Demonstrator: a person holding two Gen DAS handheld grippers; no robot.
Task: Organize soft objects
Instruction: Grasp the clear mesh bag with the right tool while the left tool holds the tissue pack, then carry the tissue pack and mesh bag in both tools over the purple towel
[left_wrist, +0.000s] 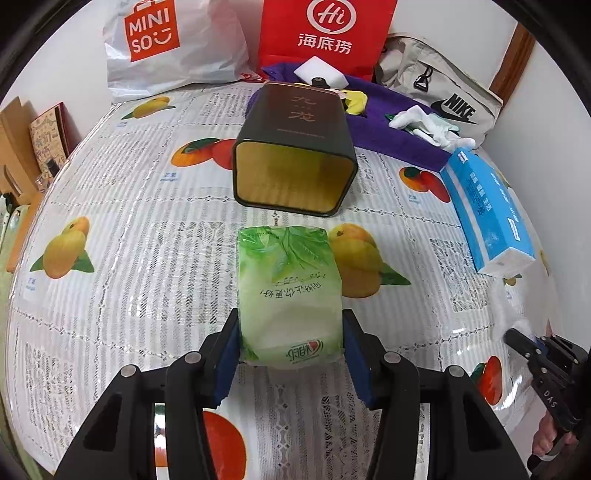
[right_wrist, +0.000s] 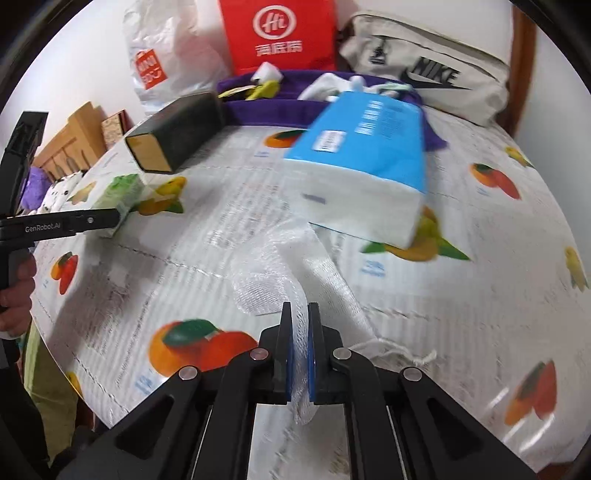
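My left gripper is shut on a green tissue pack, which lies on the fruit-print tablecloth just in front of the open mouth of a dark tin lying on its side. My right gripper is shut on a white mesh bag that trails over the cloth toward a blue tissue box. The left gripper and green pack also show at the left of the right wrist view. The right gripper shows at the right edge of the left wrist view.
At the back are a white Miniso bag, a red paper bag and a beige Nike bag. A purple towel holds white gloves, a white sponge and a yellow item. The blue tissue box lies at right.
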